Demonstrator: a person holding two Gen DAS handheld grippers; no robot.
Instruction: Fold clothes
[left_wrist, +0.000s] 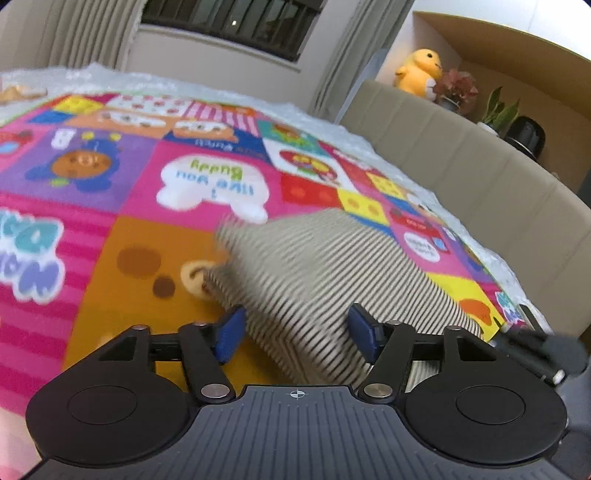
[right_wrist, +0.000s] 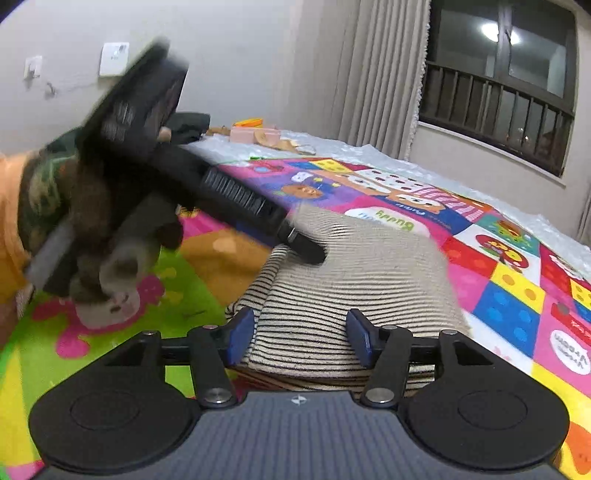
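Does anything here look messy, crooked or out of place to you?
Nothing looks damaged or spilled. The striped garment lies folded on the colourful play mat, though its left layers do not line up neatly. Both views are blurred in parts, so finer faults cannot be judged.

Beige curtains (right_wrist: 373, 74) flank a dark barred window (right_wrist: 498, 85) (ceiling light reflected).

We see a beige garment (right_wrist: 354, 280) with thin black stripes on a patchwork play mat (left_wrist: 155, 236) of pink, orange, purple, yellow and red cartoon squares. Each claw carries blue pads (left_wrist: 231, 334).
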